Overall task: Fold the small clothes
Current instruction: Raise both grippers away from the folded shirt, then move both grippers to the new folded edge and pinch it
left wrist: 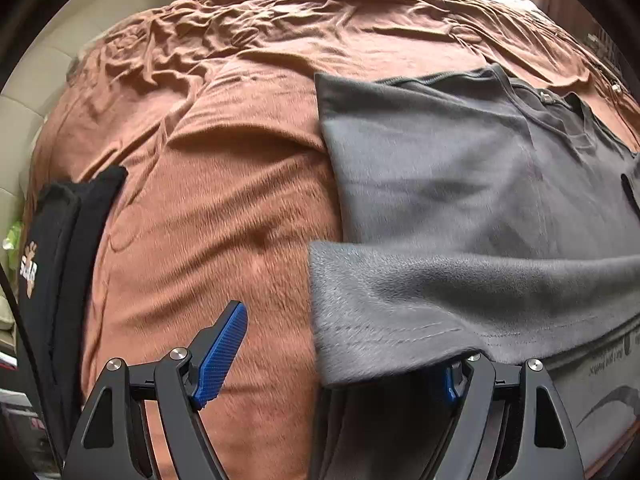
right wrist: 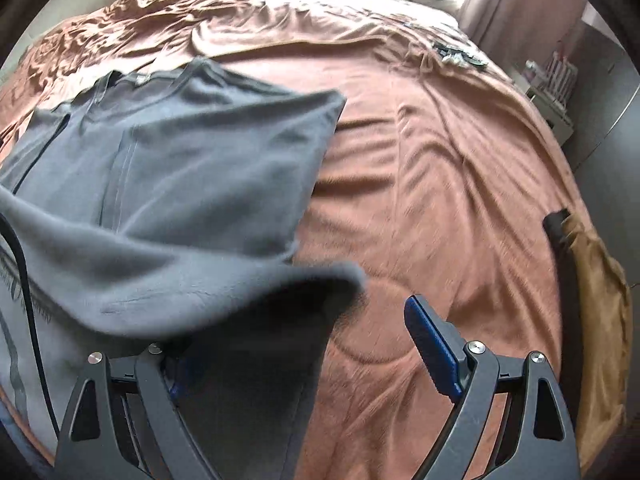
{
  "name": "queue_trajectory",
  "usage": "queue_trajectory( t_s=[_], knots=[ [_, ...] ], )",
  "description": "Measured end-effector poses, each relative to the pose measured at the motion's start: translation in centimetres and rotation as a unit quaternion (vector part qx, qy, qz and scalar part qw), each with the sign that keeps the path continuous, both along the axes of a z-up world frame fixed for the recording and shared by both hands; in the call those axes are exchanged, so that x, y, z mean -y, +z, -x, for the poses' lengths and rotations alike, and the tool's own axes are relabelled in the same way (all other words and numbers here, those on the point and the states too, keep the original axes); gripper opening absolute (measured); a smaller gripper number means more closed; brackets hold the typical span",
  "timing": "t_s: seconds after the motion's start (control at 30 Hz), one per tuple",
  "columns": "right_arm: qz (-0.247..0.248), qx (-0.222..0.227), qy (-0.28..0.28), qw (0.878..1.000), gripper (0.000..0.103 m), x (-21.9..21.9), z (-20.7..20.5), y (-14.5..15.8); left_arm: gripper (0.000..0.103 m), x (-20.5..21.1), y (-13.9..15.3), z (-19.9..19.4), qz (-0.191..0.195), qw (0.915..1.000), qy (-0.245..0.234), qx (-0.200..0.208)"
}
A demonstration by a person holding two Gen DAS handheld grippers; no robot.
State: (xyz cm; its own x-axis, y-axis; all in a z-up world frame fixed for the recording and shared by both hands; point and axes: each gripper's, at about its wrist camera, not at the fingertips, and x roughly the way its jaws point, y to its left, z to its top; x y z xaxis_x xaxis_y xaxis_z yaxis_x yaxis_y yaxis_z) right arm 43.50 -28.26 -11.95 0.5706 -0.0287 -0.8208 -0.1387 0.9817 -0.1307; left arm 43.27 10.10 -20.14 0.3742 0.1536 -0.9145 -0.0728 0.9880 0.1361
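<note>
Rumpled brown bedspread (left wrist: 224, 216) carries a soft grey T-shirt (left wrist: 460, 184); both grippers' jaws gape wide, its hem draped over one finger each.

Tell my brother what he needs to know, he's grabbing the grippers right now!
Left gripper: open; the lower edge of the shirt is draped over its inner finger, not pinched.
Right gripper: open, same.
The shirt lies on the bed, collar at the far end.
Done: sides look folded in.
Left: probably carry the edge to the collar and smooth.
</note>
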Motion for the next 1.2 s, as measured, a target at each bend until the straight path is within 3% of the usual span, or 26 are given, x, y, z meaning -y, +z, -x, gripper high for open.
queue_trajectory(
  t_s=[0.3, 0.47, 0.6, 0.7, 0.83, 1.2],
  knots=[
    [0.018, 0.045, -0.01, 0.999, 0.088, -0.5, -3.4, 3.2, 0.082, -0.9, 1.4, -3.7, -0.008, 0.9994, 0.026, 0.02],
    [-0.006, 0.105, -0.038, 0.994, 0.088, 0.5, -2.5, 7.3, 0.082, -1.5, 5.0, -4.6, -0.004, 0.9965, 0.048, 0.068],
    [-0.039, 0.131, -0.043, 0.99, 0.088, 1.4, -0.2, 8.8, 0.082, -2.9, 7.7, -3.9, 0.02, 0.9915, 0.074, 0.105],
    [-0.061, 0.131, -0.038, 0.989, 0.088, 2.3, 1.6, 8.7, 0.082, -4.2, 8.7, -2.4, 0.049, 0.9882, 0.081, 0.121],
    [-0.073, 0.123, -0.031, 0.989, 0.088, 3.7, 3.7, 8.0, 0.082, -4.5, 8.8, -0.4, 0.059, 0.9887, 0.065, 0.121],
    [-0.09, 0.077, 0.022, 0.993, 0.088, 5.5, 7.4, 6.0, 0.082, -4.5, 6.6, 5.4, 0.089, 0.9903, 0.0, 0.107]
  ],
)
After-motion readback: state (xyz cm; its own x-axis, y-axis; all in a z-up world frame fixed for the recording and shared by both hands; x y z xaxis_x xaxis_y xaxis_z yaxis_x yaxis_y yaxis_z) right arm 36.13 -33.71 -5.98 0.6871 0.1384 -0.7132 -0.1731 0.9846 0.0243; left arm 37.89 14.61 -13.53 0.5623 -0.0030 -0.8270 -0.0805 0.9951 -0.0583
